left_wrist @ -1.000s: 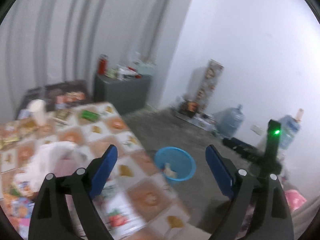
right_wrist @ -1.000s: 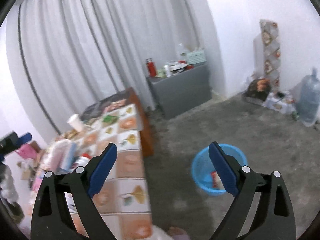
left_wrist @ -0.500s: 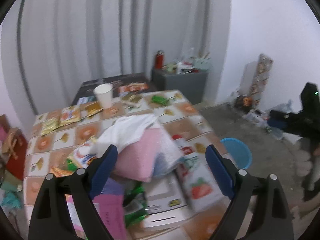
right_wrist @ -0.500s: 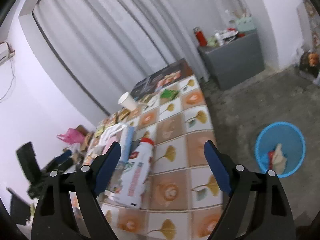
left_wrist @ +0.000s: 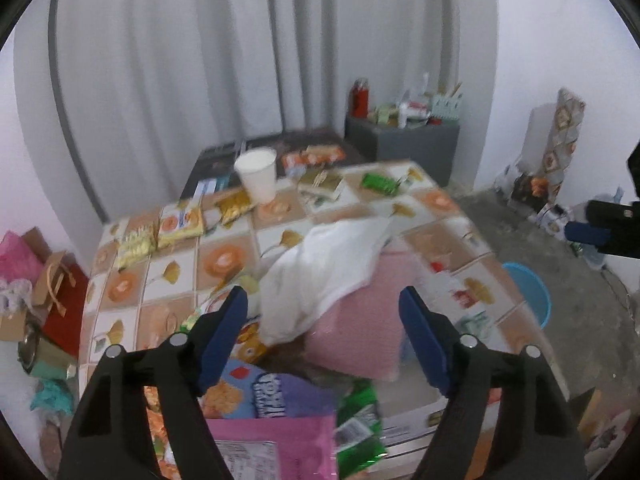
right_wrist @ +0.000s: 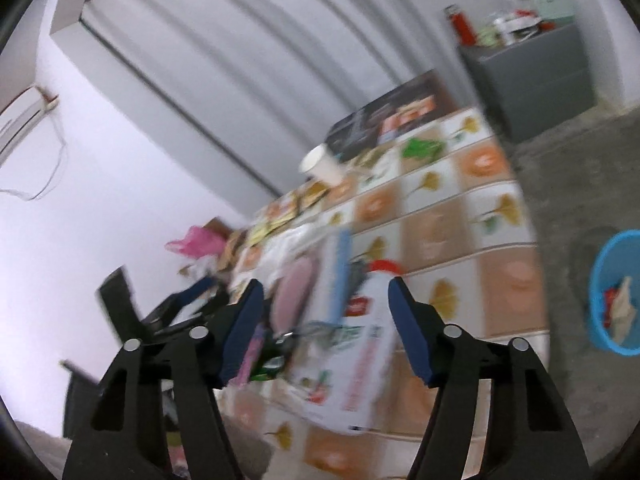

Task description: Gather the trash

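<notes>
A table with a tiled leaf-pattern cloth (left_wrist: pixel 224 260) holds scattered trash: snack packets (left_wrist: pixel 180 222), a white paper cup (left_wrist: pixel 258 174), a green wrapper (left_wrist: pixel 378 184), a white cloth (left_wrist: pixel 328 276) over a pink bundle (left_wrist: pixel 368 320), a purple packet (left_wrist: pixel 280 396) and a pink packet (left_wrist: pixel 276 448). My left gripper (left_wrist: pixel 324 332) is open above the near pile. My right gripper (right_wrist: pixel 326 328) is open over a white carton (right_wrist: pixel 356 360) lying on the table. A blue bin (right_wrist: pixel 616 292) with some trash stands on the floor right of the table; it also shows in the left wrist view (left_wrist: pixel 528 292).
A grey cabinet (left_wrist: pixel 404 140) with a red flask (left_wrist: pixel 360 98) and clutter stands at the back by the curtain. Bags and boxes (left_wrist: pixel 48 292) lie on the floor left of the table. The right gripper shows at the left wrist view's right edge (left_wrist: pixel 600 232).
Both views have swung from the floor and bin back toward the table. The left gripper now faces the pile of packets, the right one the carton. Both stayed open.
</notes>
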